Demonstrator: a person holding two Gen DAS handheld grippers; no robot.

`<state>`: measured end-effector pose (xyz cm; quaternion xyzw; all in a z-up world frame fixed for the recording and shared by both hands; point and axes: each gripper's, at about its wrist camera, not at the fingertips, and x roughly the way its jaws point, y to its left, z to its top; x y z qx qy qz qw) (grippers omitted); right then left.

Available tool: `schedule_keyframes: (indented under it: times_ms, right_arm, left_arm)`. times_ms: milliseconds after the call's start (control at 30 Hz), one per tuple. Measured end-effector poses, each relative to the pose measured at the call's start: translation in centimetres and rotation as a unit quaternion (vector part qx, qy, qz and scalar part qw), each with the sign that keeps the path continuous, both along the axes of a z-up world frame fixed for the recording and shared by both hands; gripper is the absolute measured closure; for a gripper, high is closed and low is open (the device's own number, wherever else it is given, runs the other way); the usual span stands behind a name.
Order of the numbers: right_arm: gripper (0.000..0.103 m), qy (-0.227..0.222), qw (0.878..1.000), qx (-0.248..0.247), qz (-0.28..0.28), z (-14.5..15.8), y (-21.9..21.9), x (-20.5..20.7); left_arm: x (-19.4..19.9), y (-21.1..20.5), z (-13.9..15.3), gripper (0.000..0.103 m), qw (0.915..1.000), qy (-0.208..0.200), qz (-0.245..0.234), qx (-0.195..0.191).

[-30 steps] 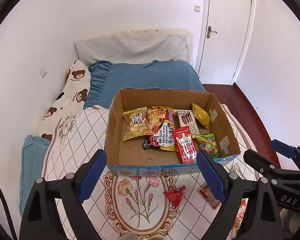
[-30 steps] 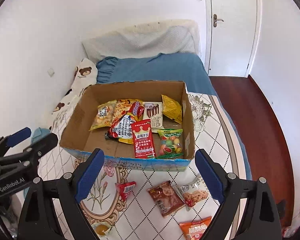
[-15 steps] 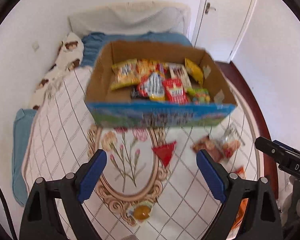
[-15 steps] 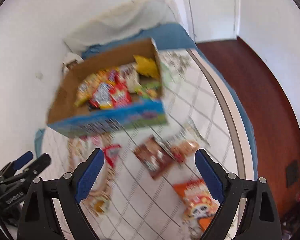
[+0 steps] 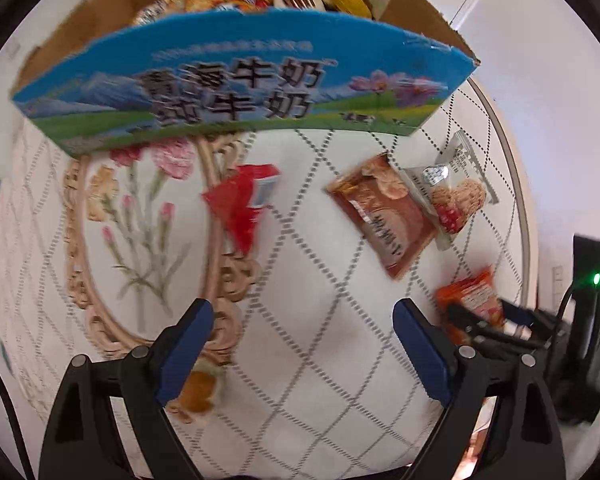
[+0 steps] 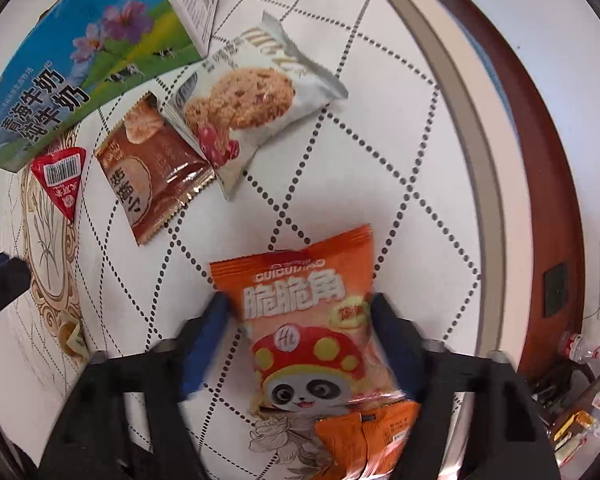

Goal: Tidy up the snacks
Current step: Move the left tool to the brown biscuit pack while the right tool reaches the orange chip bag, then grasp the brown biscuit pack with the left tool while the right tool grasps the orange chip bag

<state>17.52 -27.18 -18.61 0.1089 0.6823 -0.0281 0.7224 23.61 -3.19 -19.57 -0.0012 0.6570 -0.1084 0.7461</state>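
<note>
**Snacks on the quilted bedspread**

The right gripper [image 6: 300,316] has been closing its jaws around the orange snack bag [image 6: 312,320], flanking it (contact unclear). The left gripper [image 5: 304,344] gapes empty over the bedspread [image 5: 332,360]. The cardboard box [image 5: 240,80] sits at twelve o'clock.

Bright, even daylight, soft shadows. Heavy fisheye bending and black vignette at edges. Motion blur on cardboard box [image 5: 236,92] print, left view; right view sharper.
</note>
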Motion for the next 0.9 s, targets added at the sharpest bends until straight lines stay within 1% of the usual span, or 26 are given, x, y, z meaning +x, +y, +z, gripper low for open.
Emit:
schedule_keyframes:
  times_ms: [67, 133, 233, 267, 300, 333, 367, 433, 567, 667, 733, 800, 833, 900]
  right_arm:
    - [0.034, -0.015, 1.0, -0.003, -0.005, 0.2, -0.6, 0.2]
    - [0.035, -0.022, 1.0, 0.0, -0.015, 0.5, -1.4, 0.6]
    - [0.035, -0.029, 0.999, -0.002, -0.022, 1.0, -2.5, 1.4]
    - [0.035, -0.03, 0.999, -0.004, -0.022, 1.2, -2.8, 1.6]
    - [0.035, -0.03, 0.999, -0.005, -0.022, 1.2, -3.0, 1.7]
    - [0.035, -0.03, 0.999, -0.007, -0.021, 1.3, -3.3, 1.9]
    - [0.035, -0.03, 0.999, -0.008, -0.019, 1.4, -3.4, 2.0]
    - [0.035, -0.03, 0.999, -0.009, -0.015, 1.5, -3.4, 2.3]
    - [0.035, -0.031, 0.999, 0.01, -0.019, 1.6, -3.6, 2.3]
    - [0.035, -0.033, 0.999, 0.025, -0.027, 1.7, -3.4, 2.8]
    - [0.035, -0.037, 0.998, 0.032, -0.031, 1.7, -3.3, 2.7]
    - [0.035, -0.04, 0.998, 0.037, -0.034, 1.5, -3.5, 2.8]
    - [0.035, -0.041, 0.998, 0.037, -0.036, 1.6, -3.6, 2.8]
    - [0.035, -0.043, 0.998, 0.036, -0.035, 1.7, -3.8, 2.8]
  left_arm:
    - [0.9, -1.2, -0.9, 0.011, 0.9998, 0.011, 0.012, -0.009]
    - [2.0, -3.2, -1.6, 0.011, 0.9998, 0.005, 0.017, -0.006]
    - [3.1, -6.6, -2.6, 0.011, 0.9991, -0.028, 0.002, 0.032]
    - [3.2, -7.5, -3.1, 0.011, 0.9981, -0.036, -0.008, 0.05]
    - [3.4, -8.5, -3.8, 0.011, 0.9957, -0.044, -0.021, 0.079]
    - [3.4, -8.9, -4.5, 0.011, 0.9936, -0.045, -0.03, 0.099]
    - [3.3, -8.9, -5.1, 0.011, 0.9922, -0.042, -0.037, 0.111]
    - [3.0, -8.1, -5.6, 0.009, 0.9919, -0.035, -0.034, 0.117]
    - [1.6, -5.0, -5.3, 0.009, 0.9918, -0.019, -0.021, 0.124]
    - [1.2, -3.5, -4.0, 0.009, 0.9949, -0.008, 0.001, 0.101]
    - [1.7, -3.4, -3.3, 0.009, 0.9981, 0.007, 0.02, 0.058]
    - [2.9, -4.2, -2.8, 0.009, 0.9988, 0.025, 0.04, 0.012]
    - [3.6, -4.9, -2.9, 0.009, 0.9984, 0.032, 0.046, 0.001]
    - [4.6, -6.6, -3.4, 0.009, 0.9983, 0.032, 0.049, 0.008]
